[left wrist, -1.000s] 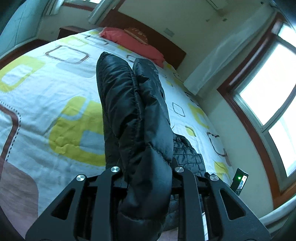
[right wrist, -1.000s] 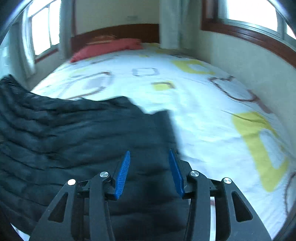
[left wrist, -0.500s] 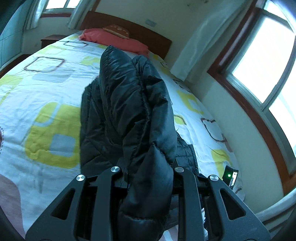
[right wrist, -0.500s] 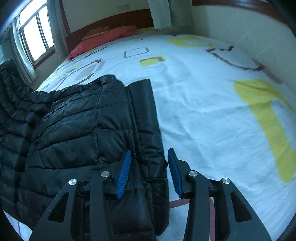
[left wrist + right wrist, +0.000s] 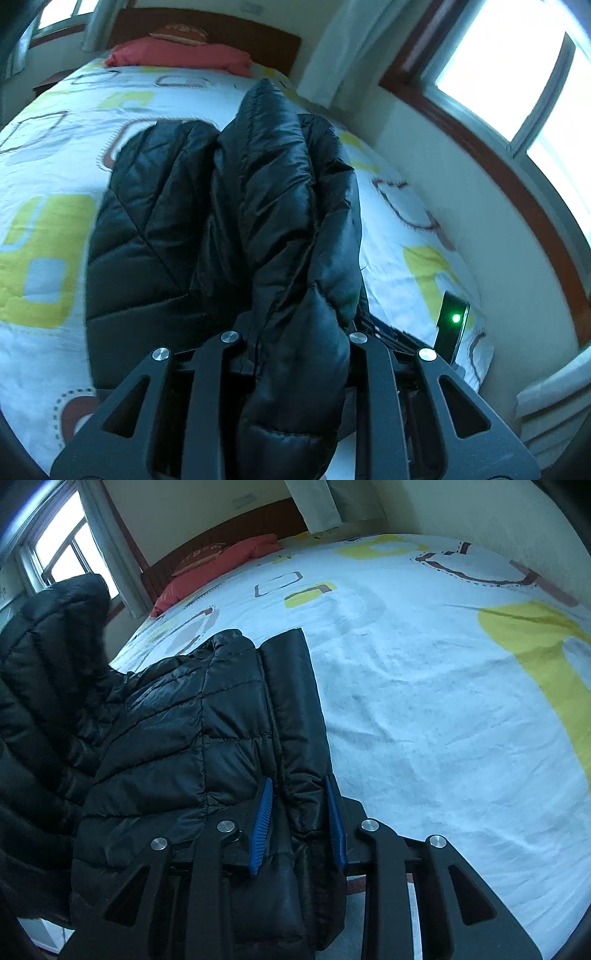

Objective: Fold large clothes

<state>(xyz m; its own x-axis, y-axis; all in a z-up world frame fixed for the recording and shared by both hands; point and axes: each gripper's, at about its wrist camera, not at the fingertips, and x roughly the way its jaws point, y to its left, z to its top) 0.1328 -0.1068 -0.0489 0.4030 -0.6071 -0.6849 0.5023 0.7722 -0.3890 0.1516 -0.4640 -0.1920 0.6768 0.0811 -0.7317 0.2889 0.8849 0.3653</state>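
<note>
- Left claw (image 5: 291,332) pinches a raised fold of the black puffer jacket (image 5: 207,229); the jacket's body lies on the bed (image 5: 44,173).
- Right claw (image 5: 299,819) clamps the jacket's edge; blue pads (image 5: 263,823) show only here.
- Red pillow (image 5: 221,563) lies at the headboard.

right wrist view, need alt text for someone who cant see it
The right gripper, with blue finger pads, straddles a fold of the black puffer jacket at the edge of a bed with a white patterned cover. A red pillow lies against the headboard.

Home bedroom — patterned bed (image 5: 424,701), red pillow (image 5: 177,55), wooden headboard (image 5: 229,31)
</note>
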